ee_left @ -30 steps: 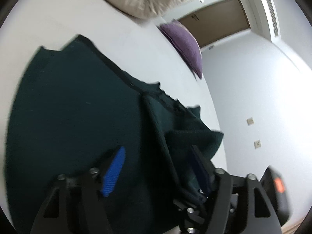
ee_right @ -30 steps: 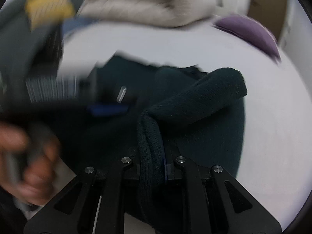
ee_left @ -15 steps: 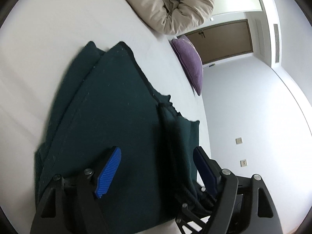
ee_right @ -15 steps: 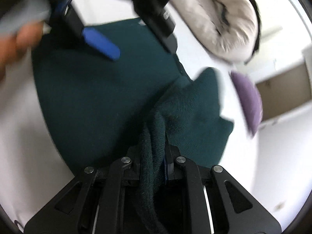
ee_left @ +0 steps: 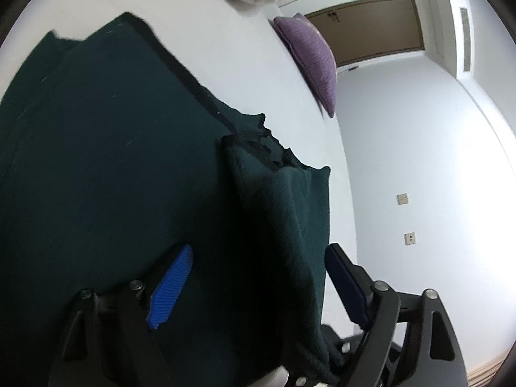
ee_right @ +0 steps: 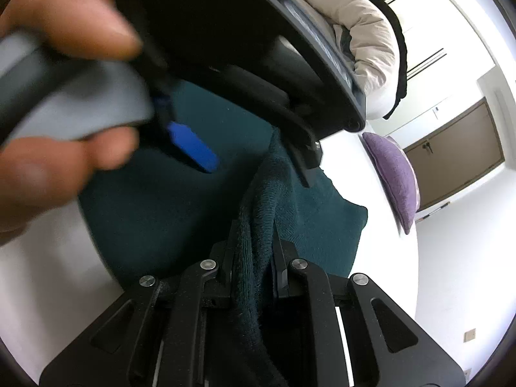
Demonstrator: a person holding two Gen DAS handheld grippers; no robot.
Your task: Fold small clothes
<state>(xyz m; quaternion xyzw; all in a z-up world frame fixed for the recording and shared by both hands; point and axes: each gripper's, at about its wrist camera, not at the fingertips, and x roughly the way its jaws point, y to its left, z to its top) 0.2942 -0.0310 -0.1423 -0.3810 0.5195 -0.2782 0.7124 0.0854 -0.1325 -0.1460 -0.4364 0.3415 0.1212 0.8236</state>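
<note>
Dark green knit garment (ee_left: 113,177) lies spread on the white bed (ee_left: 242,74), with a folded strip of it raised along the side nearest the purple pillow (ee_left: 312,58).

Right tool (ee_right: 253,251): clenched on a bunched ridge of the garment (ee_right: 258,213); the fabric fills the gap between its black fingers and runs back over the tool body.

Left tool (ee_left: 258,277): released, its blue pads (ee_left: 171,287) held wide apart. One pad rests over the flat part of the garment, the other sits on the pillow side of the raised strip, so the strip passes between them without being pinched.

Obstructions: in the right wrist view, the left tool's body (ee_right: 258,48) and the person's left hand (ee_right: 61,103) sit very close to the lens and block most of the garment on the side away from the pillow; both are blurred.

Surroundings, relative to the pillow: it lies at the bed's edge, well apart from the garment. A beige padded jacket (ee_right: 358,29) is heaped on the bed near it, further from the tools. A brown door (ee_left: 377,29) stands directly behind it. Two wall plates (ee_left: 406,219) are on the white wall below it in the left wrist view.
</note>
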